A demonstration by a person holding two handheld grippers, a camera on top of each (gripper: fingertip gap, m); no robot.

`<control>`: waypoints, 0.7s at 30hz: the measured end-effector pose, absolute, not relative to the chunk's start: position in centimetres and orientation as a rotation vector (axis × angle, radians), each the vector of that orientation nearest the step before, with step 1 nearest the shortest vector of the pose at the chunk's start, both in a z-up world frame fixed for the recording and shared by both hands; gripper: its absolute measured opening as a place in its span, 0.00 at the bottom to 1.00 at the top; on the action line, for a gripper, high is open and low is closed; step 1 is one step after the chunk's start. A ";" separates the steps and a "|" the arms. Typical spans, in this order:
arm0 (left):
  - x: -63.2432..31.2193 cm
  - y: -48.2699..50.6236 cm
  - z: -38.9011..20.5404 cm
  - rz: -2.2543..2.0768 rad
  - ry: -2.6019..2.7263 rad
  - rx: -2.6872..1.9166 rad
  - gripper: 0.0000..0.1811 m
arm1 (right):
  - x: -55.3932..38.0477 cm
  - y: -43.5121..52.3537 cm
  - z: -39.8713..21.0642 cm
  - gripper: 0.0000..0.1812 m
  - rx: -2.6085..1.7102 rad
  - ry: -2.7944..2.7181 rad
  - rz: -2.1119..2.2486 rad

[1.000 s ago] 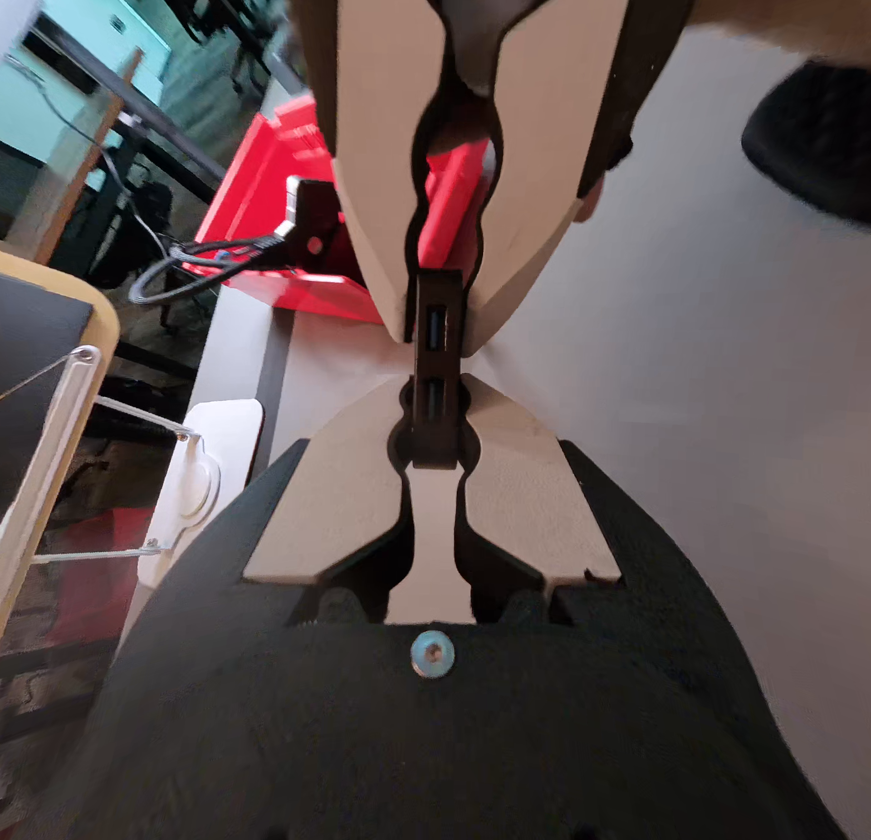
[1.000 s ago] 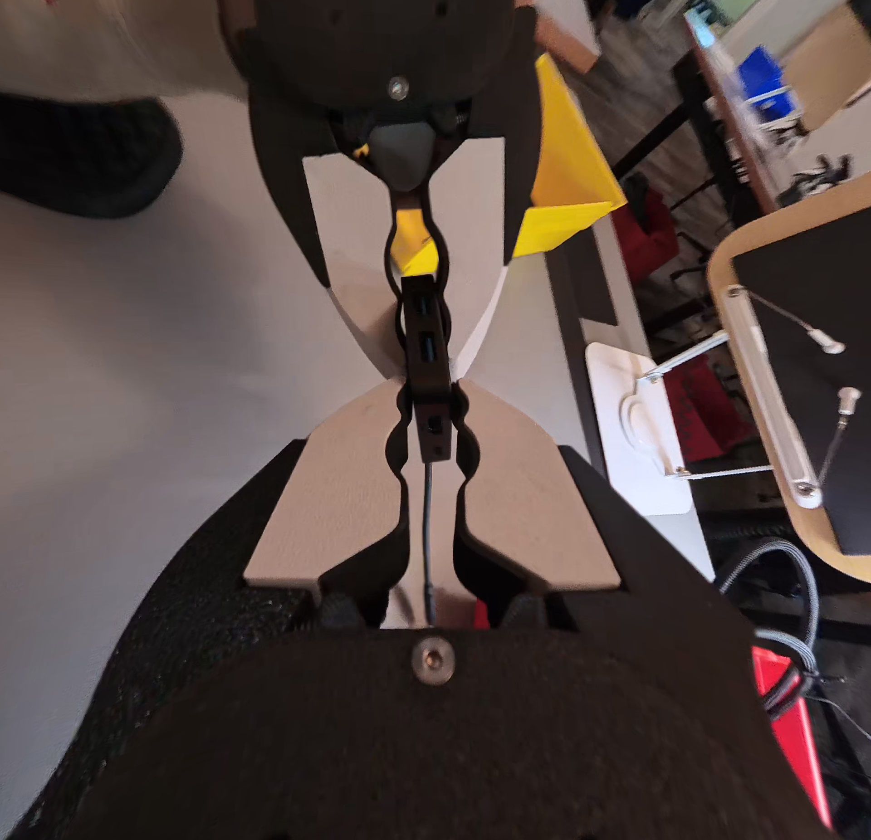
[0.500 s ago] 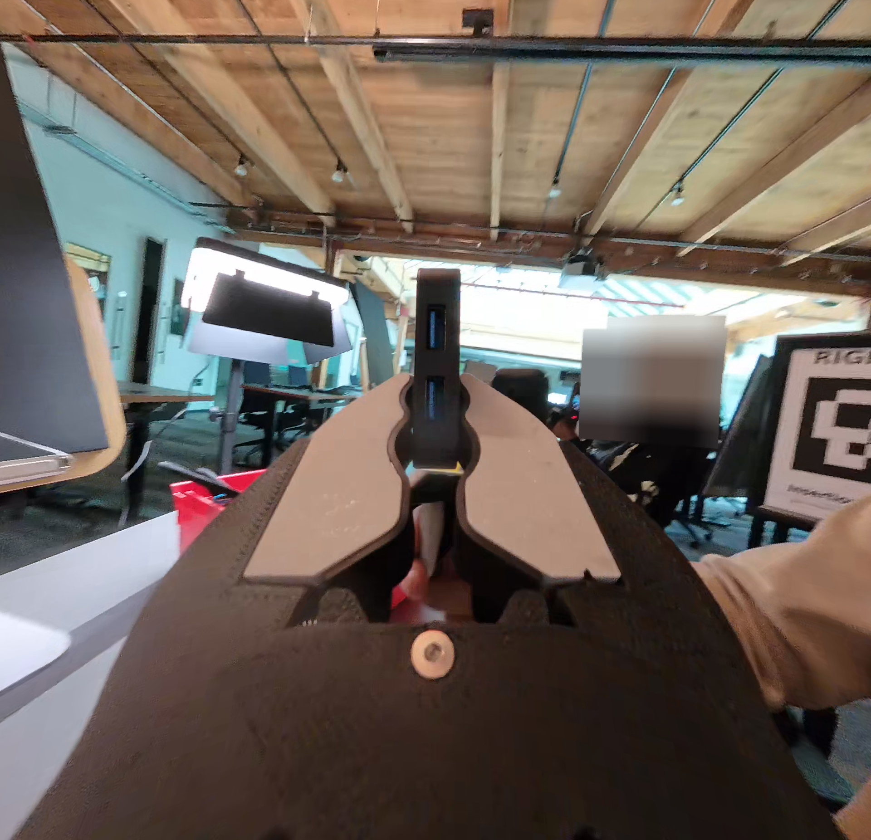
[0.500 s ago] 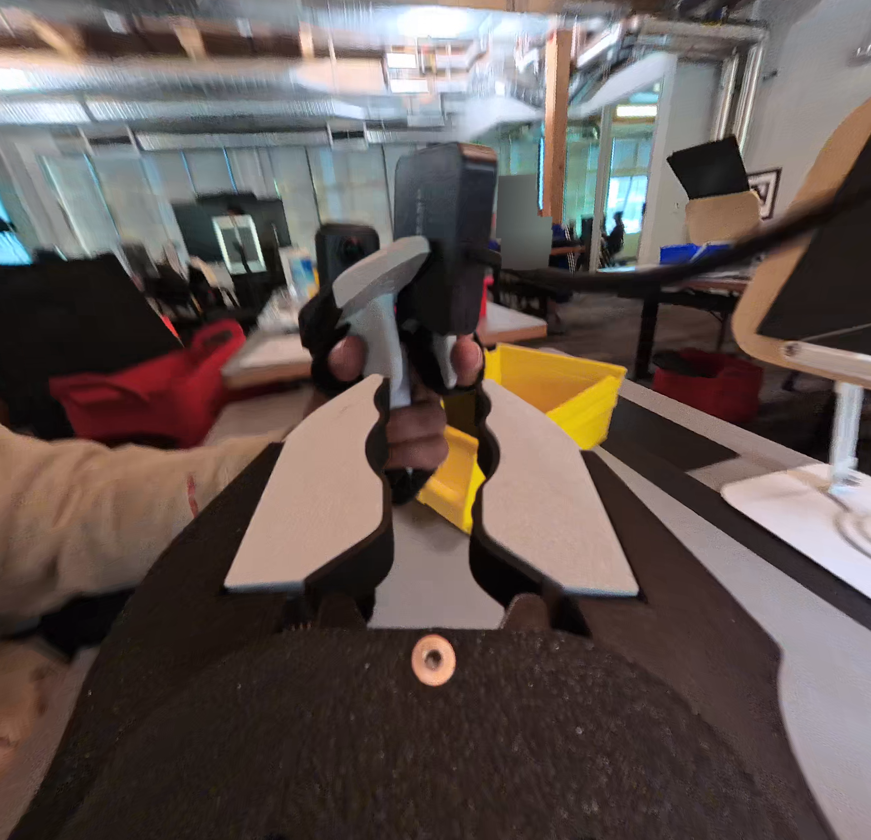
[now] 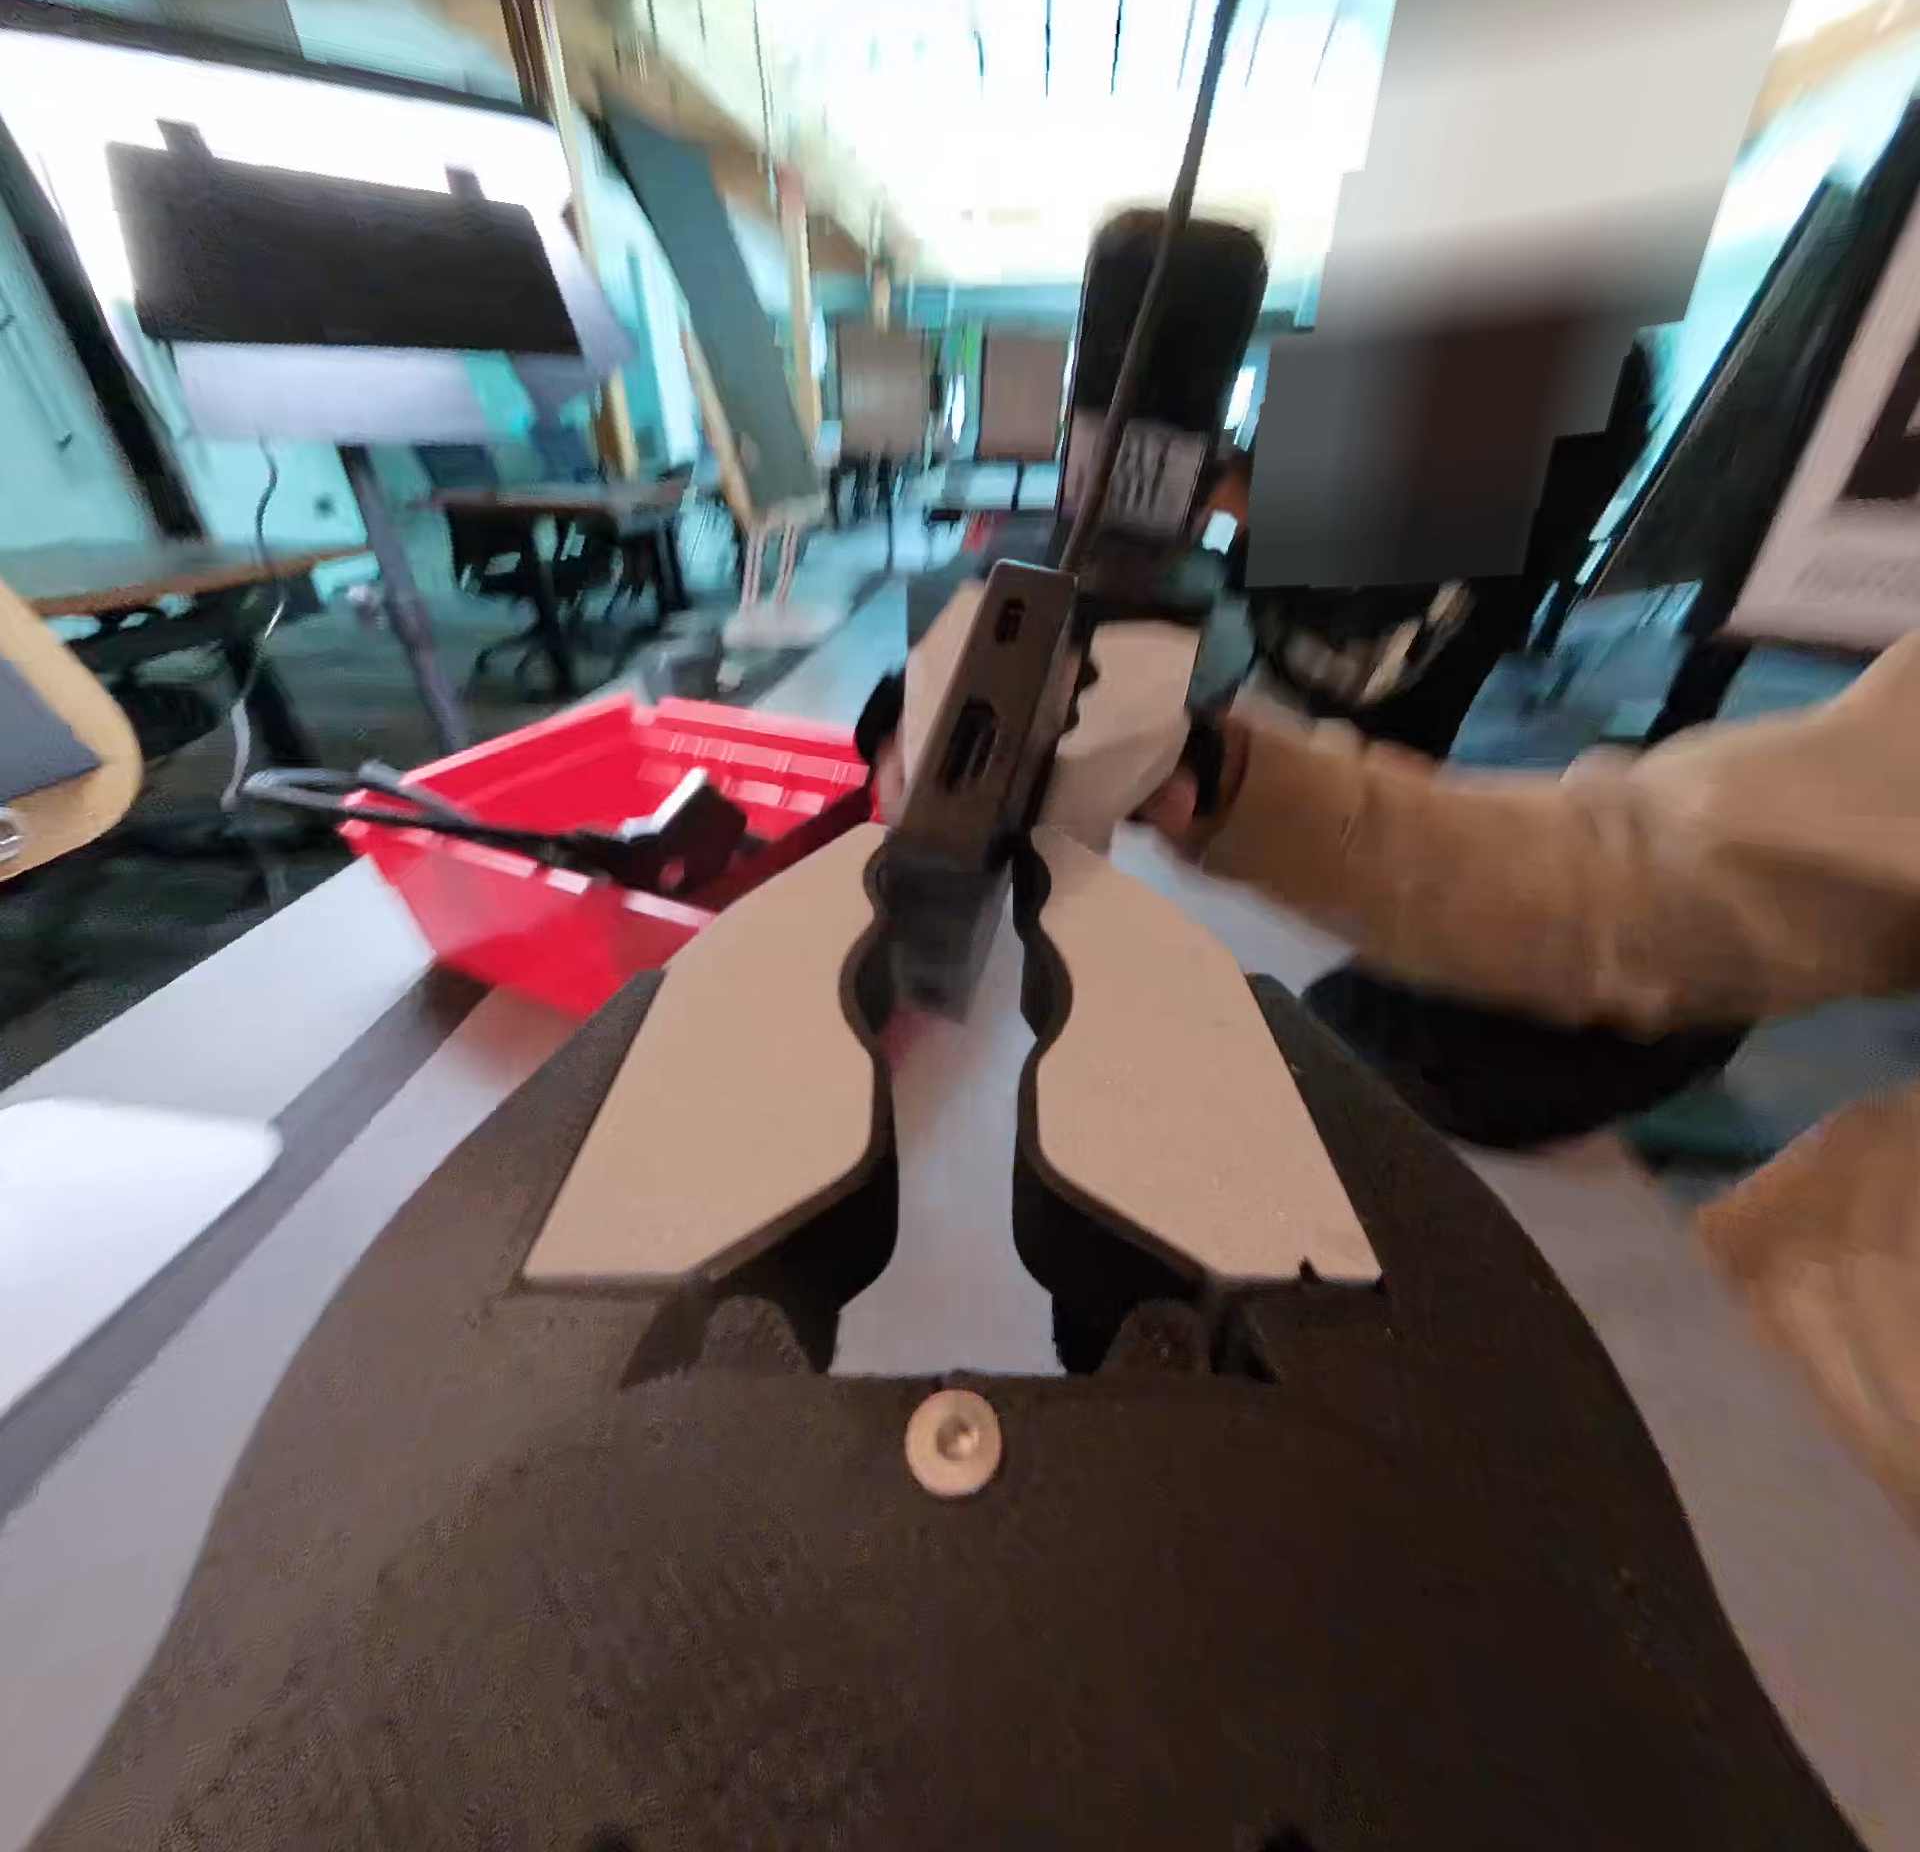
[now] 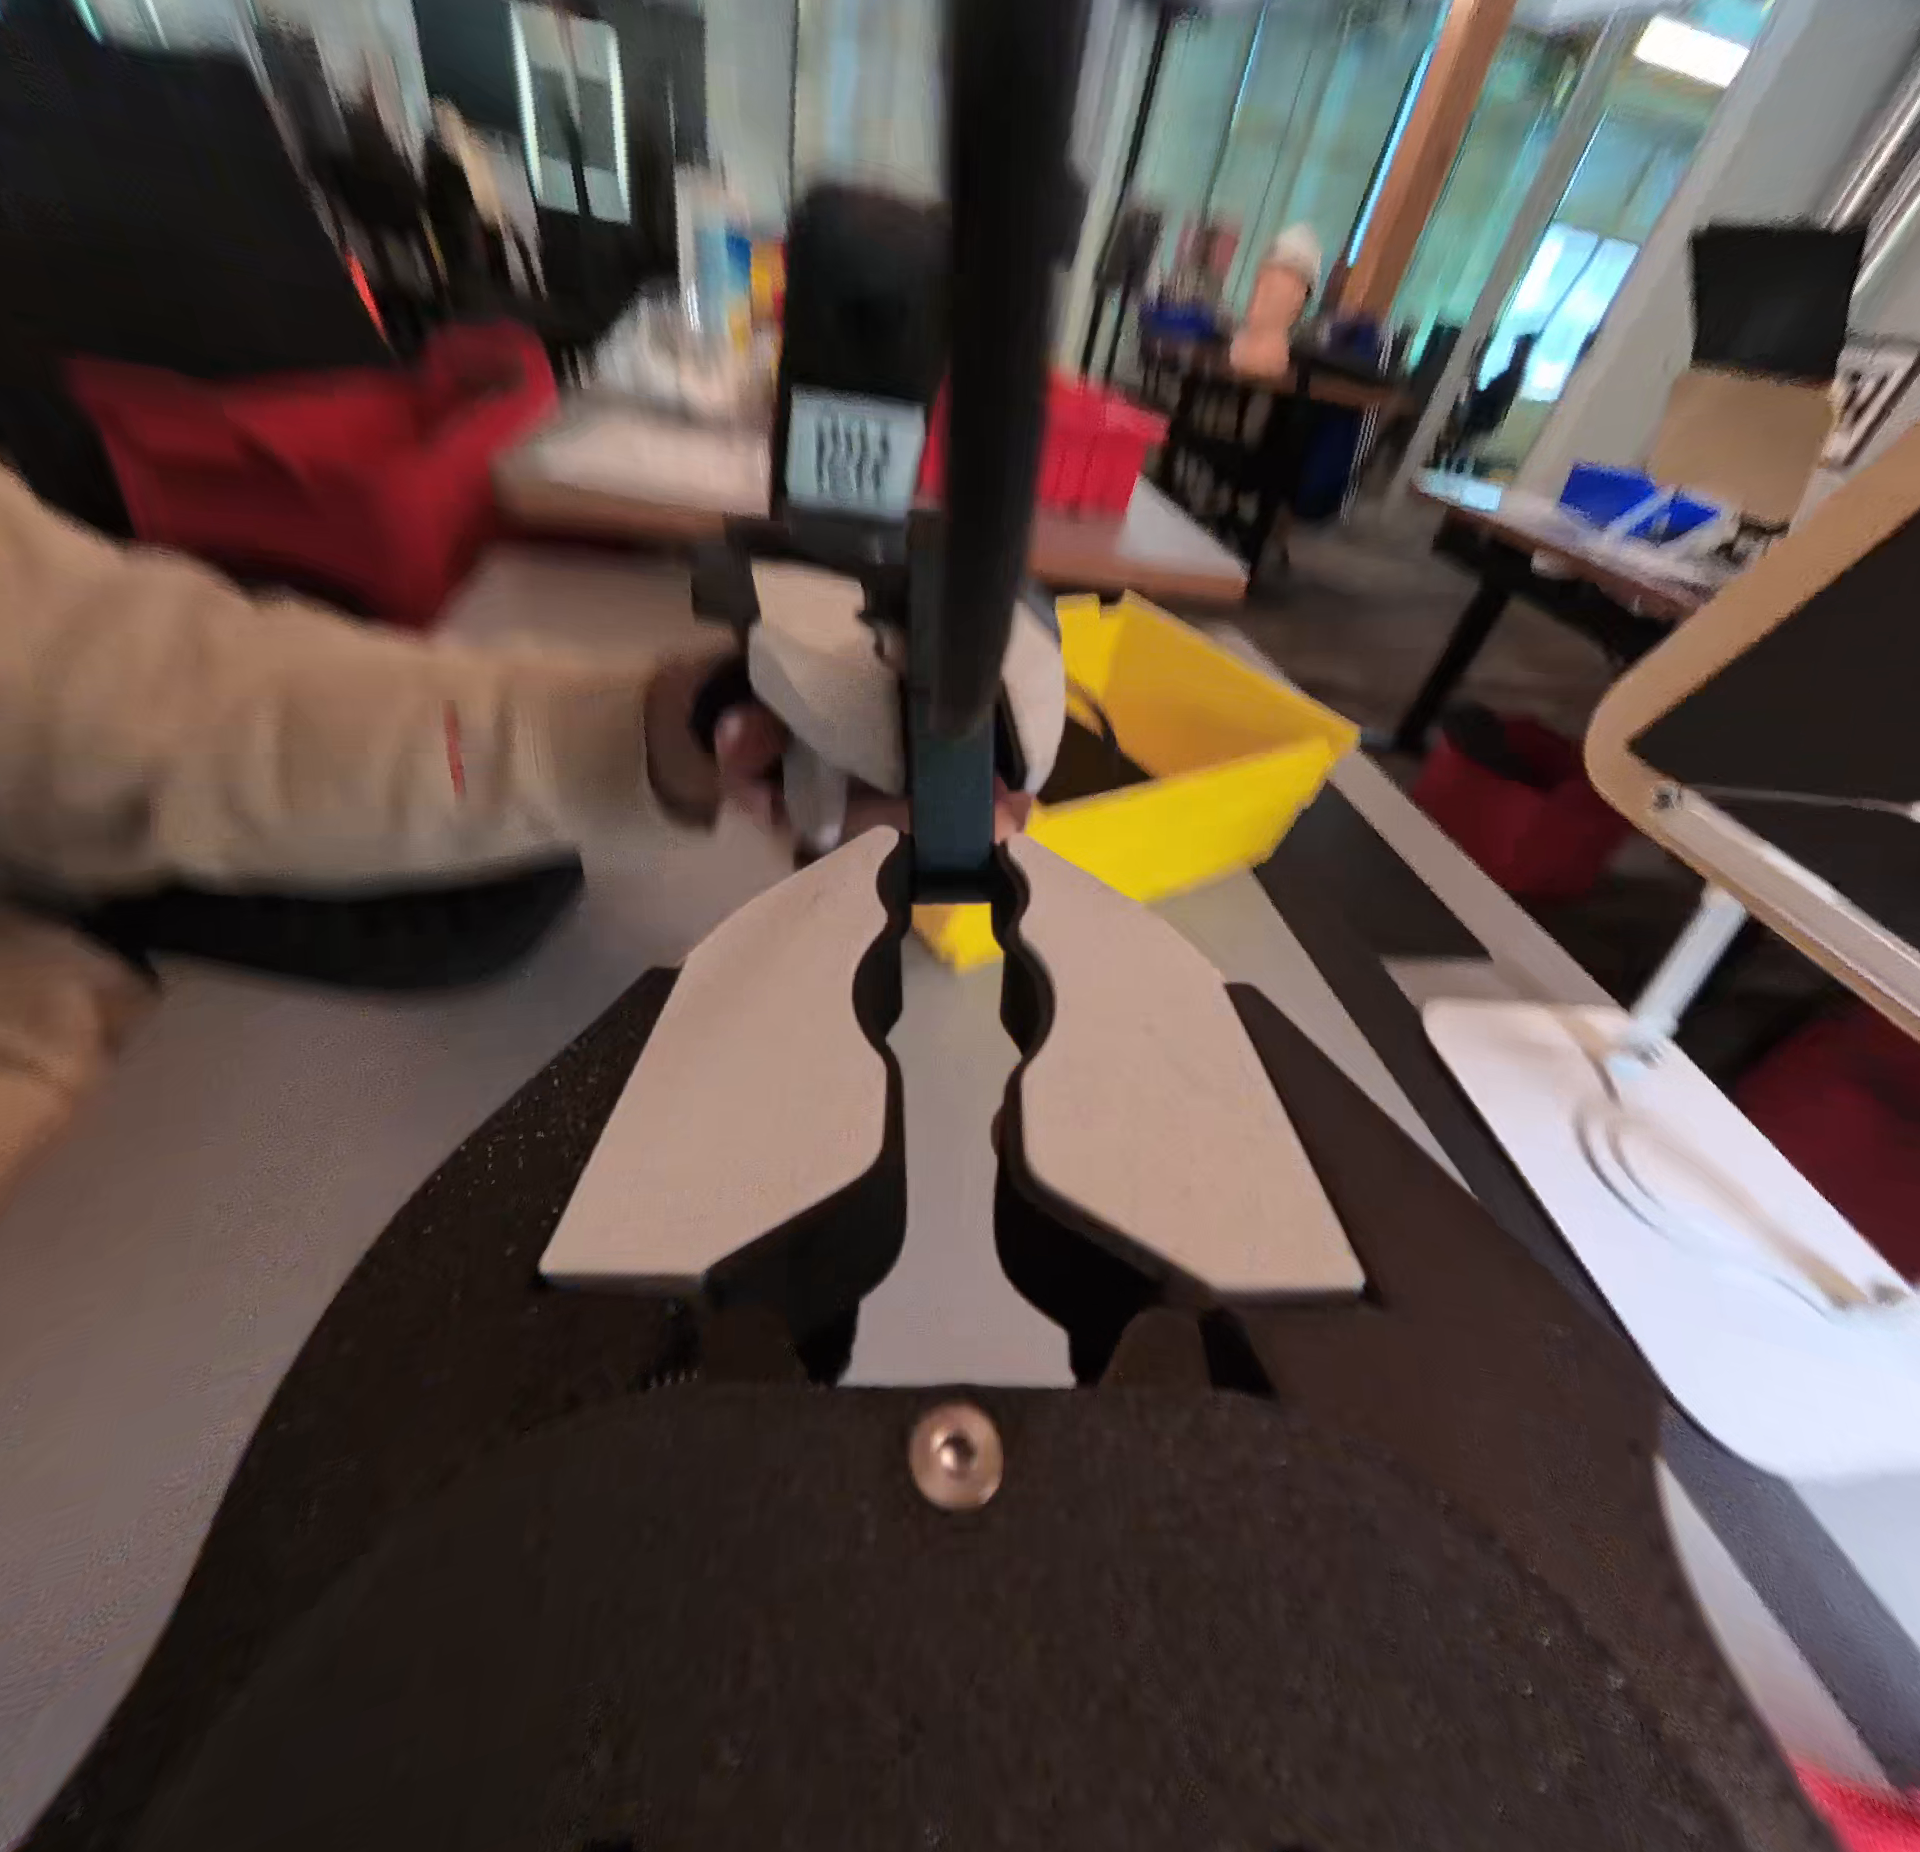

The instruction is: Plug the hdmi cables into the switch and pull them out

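Observation:
The switch [image 5: 982,763] is a slim dark box with ports along one side, held tilted above the grey table [image 5: 312,992]. My left gripper [image 5: 954,852] is shut on its near end. My right gripper [image 6: 951,857] is shut on its other end, where the switch [image 6: 951,815] shows edge-on. In each view the other gripper's pale fingers [image 5: 1127,722] [image 6: 831,701] show just beyond the switch, each held by a hand in a beige sleeve. A dark cable [image 6: 987,348] rises from the switch. A black HDMI cable [image 5: 665,836] lies in a red bin [image 5: 520,909].
A yellow bin [image 6: 1195,763] stands behind the grippers in the right wrist view. A white stand base [image 6: 1662,1231] carries a tilted board [image 6: 1818,711] at the table's edge. A black pad [image 5: 1507,1075] lies under the sleeve. Desks and chairs fill the room behind. Only a small space, under 4 cm, lies between the two pairs of fingers.
Half a second ago only my left gripper held the switch, raised toward the ceiling, and my right was open and apart. Now both views tip down to the table and my right is shut on the switch.

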State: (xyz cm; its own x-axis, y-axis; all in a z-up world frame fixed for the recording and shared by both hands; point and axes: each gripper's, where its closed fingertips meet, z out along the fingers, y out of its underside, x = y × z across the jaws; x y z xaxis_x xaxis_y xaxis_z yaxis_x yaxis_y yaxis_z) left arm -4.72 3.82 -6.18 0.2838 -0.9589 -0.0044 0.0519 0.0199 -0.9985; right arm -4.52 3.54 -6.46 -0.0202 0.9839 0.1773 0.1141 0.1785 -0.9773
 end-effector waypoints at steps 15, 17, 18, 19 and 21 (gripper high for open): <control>-3.0 4.2 -11.8 -0.362 1.357 -1.336 0.08 | -1.6 4.0 -10.1 0.09 -1.192 -1.687 0.661; -2.8 3.5 -10.6 -0.498 1.307 -1.296 0.08 | -1.8 3.2 -8.6 0.09 -1.129 -1.626 0.799; -2.7 3.1 -9.9 -0.577 1.276 -1.270 0.08 | -1.9 2.7 -7.9 0.08 -1.097 -1.591 0.879; -2.6 2.7 -9.2 -0.646 1.251 -1.243 0.08 | -2.0 2.3 -7.2 0.08 -1.065 -1.557 0.952; -2.3 1.8 -8.2 -0.761 1.217 -1.201 0.08 | -2.2 1.6 -6.5 0.08 -1.025 -1.531 1.054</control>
State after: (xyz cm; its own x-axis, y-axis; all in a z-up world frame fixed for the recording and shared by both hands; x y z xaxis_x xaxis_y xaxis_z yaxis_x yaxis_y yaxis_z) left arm -2.33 1.82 -8.21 0.2378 -0.9293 -0.2826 -0.1523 0.2517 -0.9557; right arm -2.17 1.55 -6.47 -0.1691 0.9537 0.2487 0.1078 0.2687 -0.9572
